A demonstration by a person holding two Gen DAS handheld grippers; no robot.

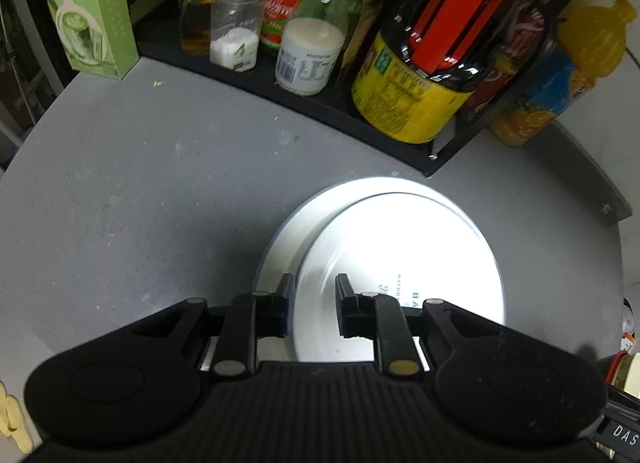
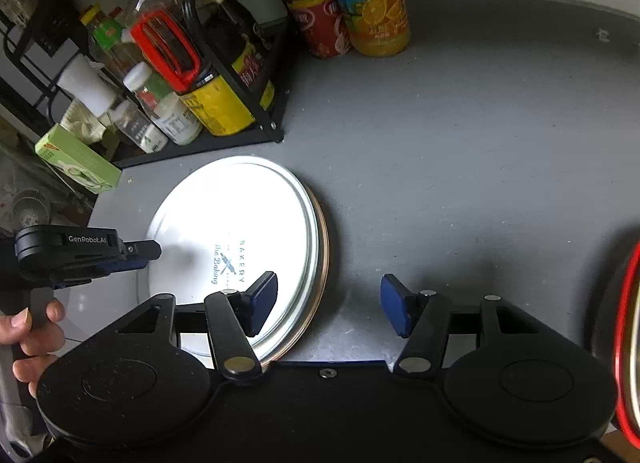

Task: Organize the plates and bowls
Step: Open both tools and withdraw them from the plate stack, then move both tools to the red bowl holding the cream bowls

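Stack of white plates [image 2: 240,231] on the grey counter [image 2: 460,167], just in front of the black rack [image 2: 240,135], the landmark used here. The top plate [image 1: 400,263] lies off-centre on a wider plate [image 1: 304,215] beneath it; the left gripper [image 1: 312,295] has its jaws nearly closed astride the top plate's near rim, one finger outside the rim and one over the plate face, apparently pinching it, though contact cannot be confirmed. The right gripper [image 2: 328,303] hangs with jaws wide open and empty, one blue pad [image 2: 262,297] over the stack's edge, the other pad [image 2: 394,303] over bare counter. The step in hand appears to be seating the top plate squarely on the stack: keep it low and level, slide it until the rims run concentric, and only then open the jaws; a tilted release could let it clatter or skid toward the rack. The right-wrist view alone shows a copper-toned rim [image 2: 322,247] at the stack's side away from the rack's green box [image 2: 76,159], the hand [image 2: 32,335] holding the left gripper, and a red-rimmed object [image 2: 624,343], not identifiable, at the frame edge far from the rack. The left-wrist view alone shows the offset between the two plates and the rim between the jaws.
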